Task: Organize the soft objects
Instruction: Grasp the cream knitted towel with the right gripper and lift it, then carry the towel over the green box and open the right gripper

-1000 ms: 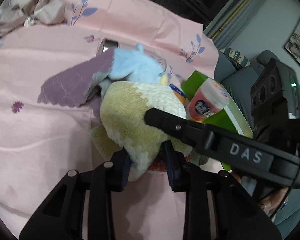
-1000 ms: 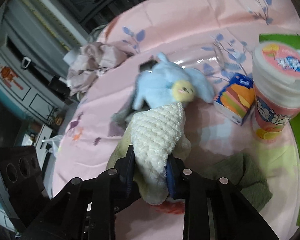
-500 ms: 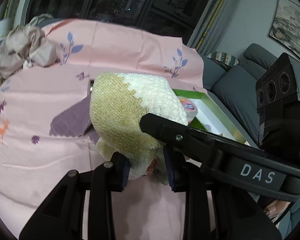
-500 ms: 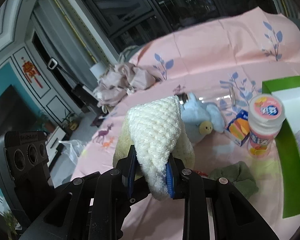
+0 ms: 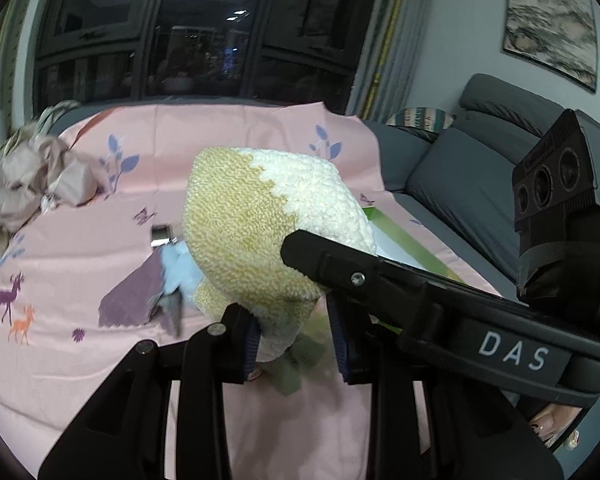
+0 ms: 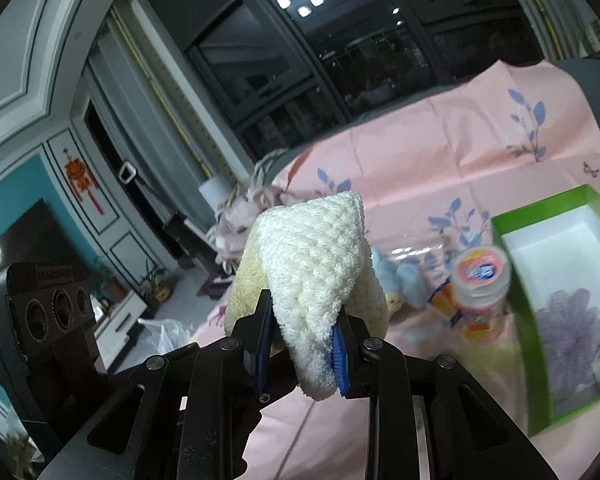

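Note:
A yellow and cream knitted cloth (image 5: 260, 232) hangs between both grippers, lifted well above the pink sheet. My left gripper (image 5: 296, 336) is shut on its lower end. My right gripper (image 6: 302, 344) is shut on the cream end of the same cloth (image 6: 312, 264); its body crosses the left wrist view at the right. A blue plush toy (image 6: 400, 280) lies on the sheet, partly behind the cloth. A green box (image 6: 536, 340) at the right holds a purple knitted piece (image 6: 568, 320).
A pink-lidded tub (image 6: 480, 280) and a small carton (image 6: 444, 300) stand beside the box. A purple cloth (image 5: 132, 300) and a green cloth (image 5: 296, 364) lie on the pink sheet (image 5: 60, 360). Crumpled fabric (image 5: 32, 176) sits far left; a grey sofa (image 5: 472, 176) is at the right.
Both grippers have risen together with the knitted cloth, from resting on the sheet beside the plush toy to well above it. The views now look out over the room.

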Tool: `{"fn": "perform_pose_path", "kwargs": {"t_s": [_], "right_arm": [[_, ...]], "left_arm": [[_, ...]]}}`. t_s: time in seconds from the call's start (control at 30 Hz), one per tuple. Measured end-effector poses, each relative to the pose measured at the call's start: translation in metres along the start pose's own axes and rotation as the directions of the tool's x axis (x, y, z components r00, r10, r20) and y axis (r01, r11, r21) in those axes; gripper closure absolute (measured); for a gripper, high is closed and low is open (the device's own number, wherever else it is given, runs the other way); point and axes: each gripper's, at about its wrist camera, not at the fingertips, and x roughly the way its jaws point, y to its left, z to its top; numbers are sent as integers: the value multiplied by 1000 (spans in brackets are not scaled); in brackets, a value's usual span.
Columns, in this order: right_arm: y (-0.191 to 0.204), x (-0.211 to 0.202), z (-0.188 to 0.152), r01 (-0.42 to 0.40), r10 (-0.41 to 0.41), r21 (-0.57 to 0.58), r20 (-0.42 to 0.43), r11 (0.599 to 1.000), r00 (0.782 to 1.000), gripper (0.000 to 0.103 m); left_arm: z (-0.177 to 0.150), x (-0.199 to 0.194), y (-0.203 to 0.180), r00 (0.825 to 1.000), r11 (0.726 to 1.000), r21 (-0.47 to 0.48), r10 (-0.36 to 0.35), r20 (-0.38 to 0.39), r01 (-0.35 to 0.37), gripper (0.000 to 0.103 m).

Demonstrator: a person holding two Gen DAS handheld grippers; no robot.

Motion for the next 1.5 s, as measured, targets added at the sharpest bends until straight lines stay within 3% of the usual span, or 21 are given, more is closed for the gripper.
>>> {"fn": "perform_pose_path", "kwargs": {"t_s": [0.43,0.8,1.07,1.5], "right_arm": [[-43,-61,12,49,-61,82,147,995,987,75],[-103,-100,10,139,-189,226,217,964,958,75],[-147,-111,4,186,-267,354,197,916,943,75],[-210,-98,-13,208,-296,558,71,804,953,75]], "left_arm": [[18,26,-65,997,989,123,-80,17,78,76],[20,76,-119,979,962,181,-196,-52,202,76],[13,121,-145,954,947,152,-263,-143,284,76],[-4,177,-150,902,943,39,-305,-305,331,75]]}}
